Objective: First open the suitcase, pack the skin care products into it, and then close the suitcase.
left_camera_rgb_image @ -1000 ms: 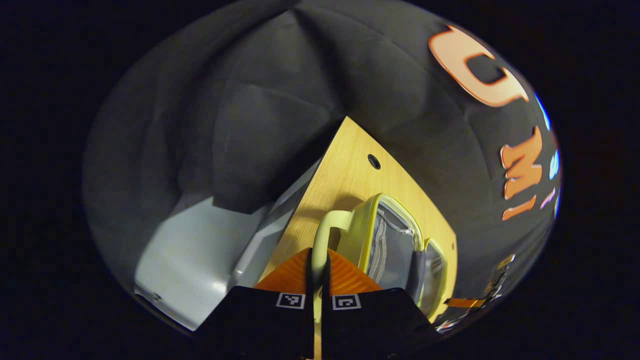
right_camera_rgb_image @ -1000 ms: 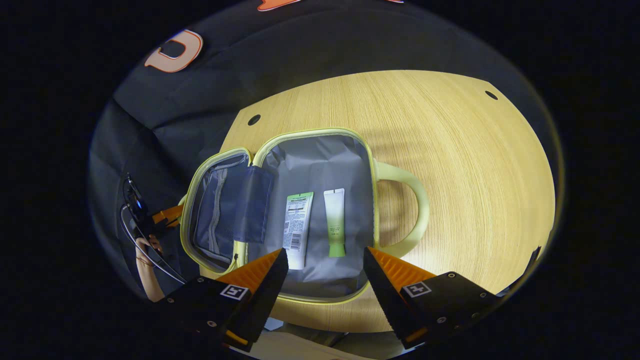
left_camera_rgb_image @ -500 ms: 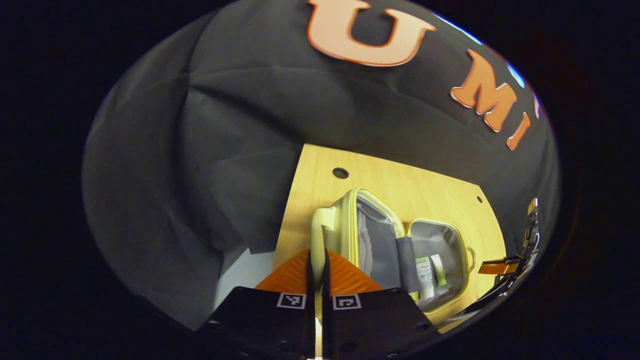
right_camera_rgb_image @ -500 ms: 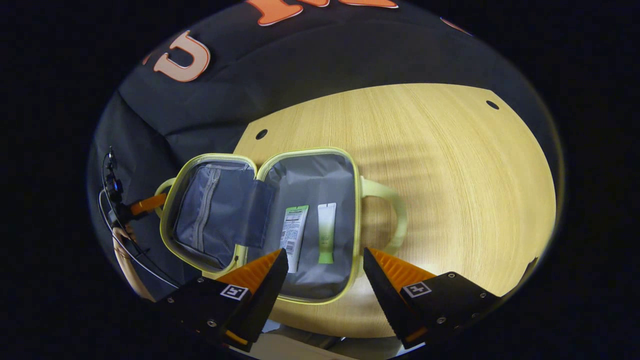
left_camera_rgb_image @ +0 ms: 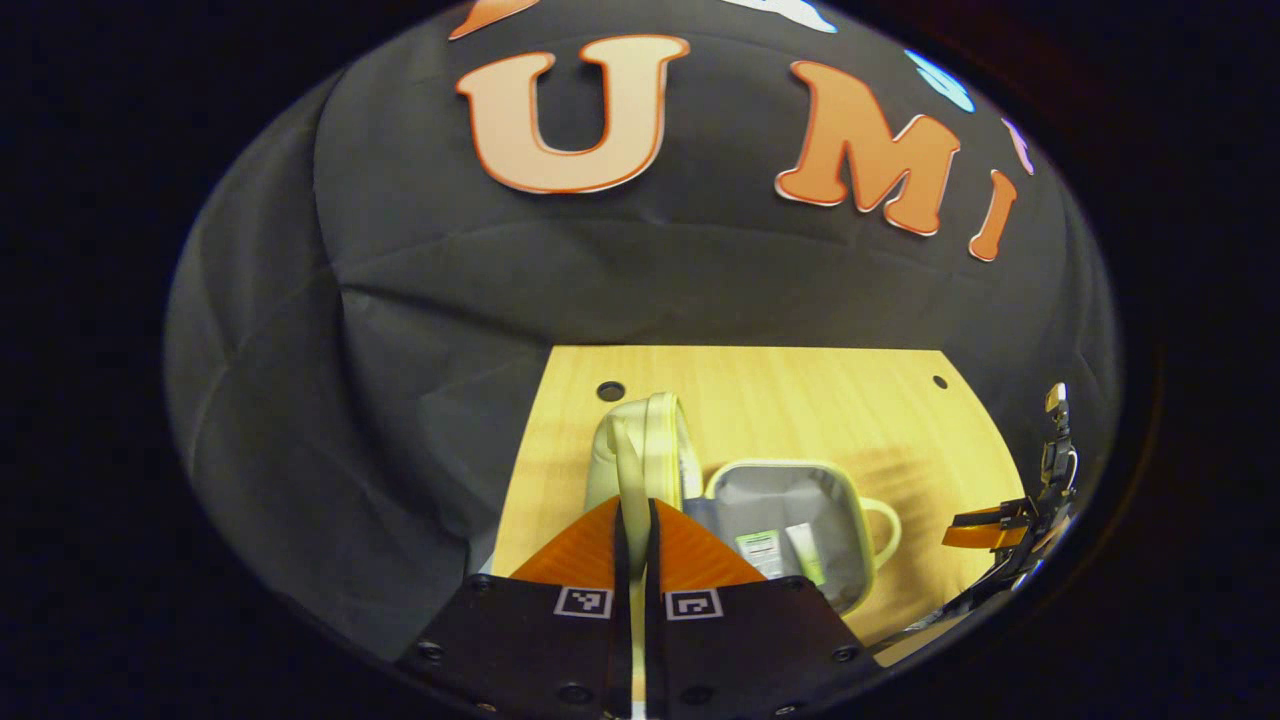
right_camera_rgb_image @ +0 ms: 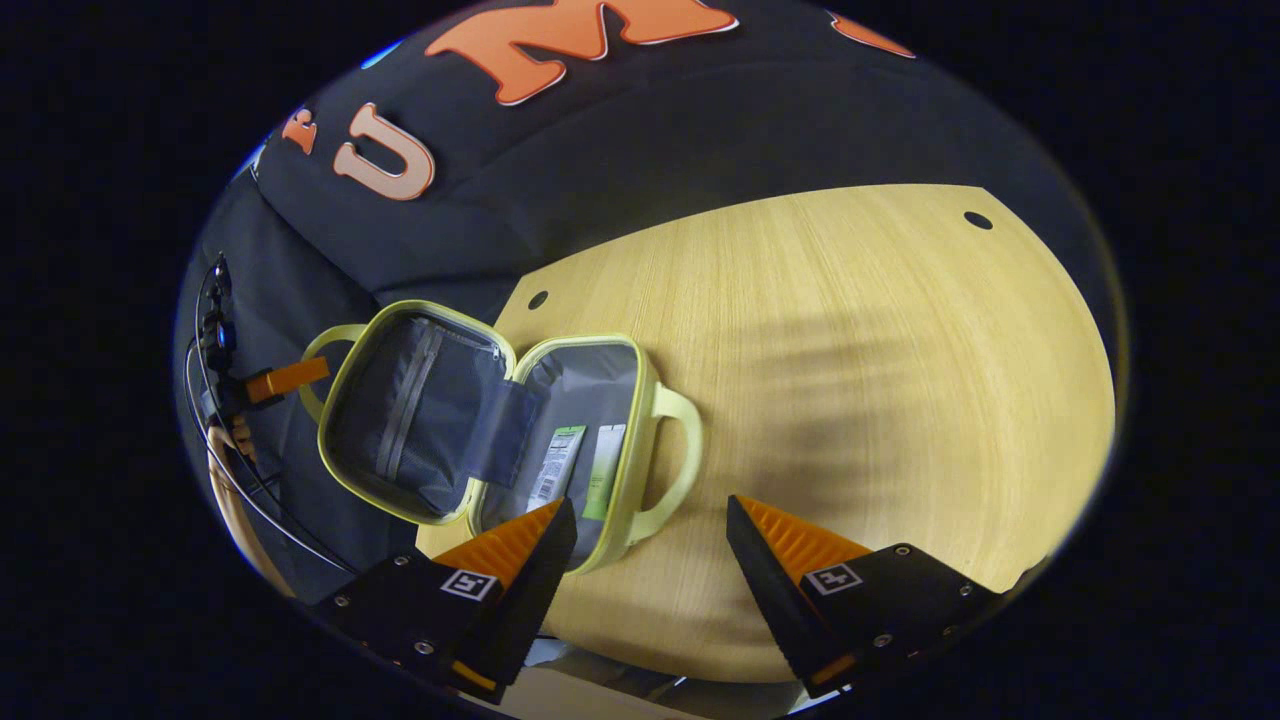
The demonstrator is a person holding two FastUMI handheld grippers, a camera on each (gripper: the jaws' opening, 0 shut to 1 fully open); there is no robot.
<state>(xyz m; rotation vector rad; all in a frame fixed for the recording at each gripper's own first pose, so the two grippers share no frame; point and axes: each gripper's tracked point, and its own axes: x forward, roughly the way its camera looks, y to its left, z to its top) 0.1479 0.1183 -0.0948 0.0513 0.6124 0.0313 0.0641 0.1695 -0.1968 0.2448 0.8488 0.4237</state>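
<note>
One suitcase (right_camera_rgb_image: 430, 420) with two handles (right_camera_rgb_image: 675, 455); two tubes inside it, a white one (right_camera_rgb_image: 553, 466) and a green one (right_camera_rgb_image: 603, 470); one tabletop (right_camera_rgb_image: 850, 380); two grippers (right_camera_rgb_image: 650, 520).

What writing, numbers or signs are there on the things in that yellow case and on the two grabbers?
White tube: printed label with a barcode, too small to read.
Green tube: print too small to read.
Right gripper: square coded marks, no words.
Left gripper: the same kind of square marks, no words.
Suitcase: no writing that I can see.
</note>
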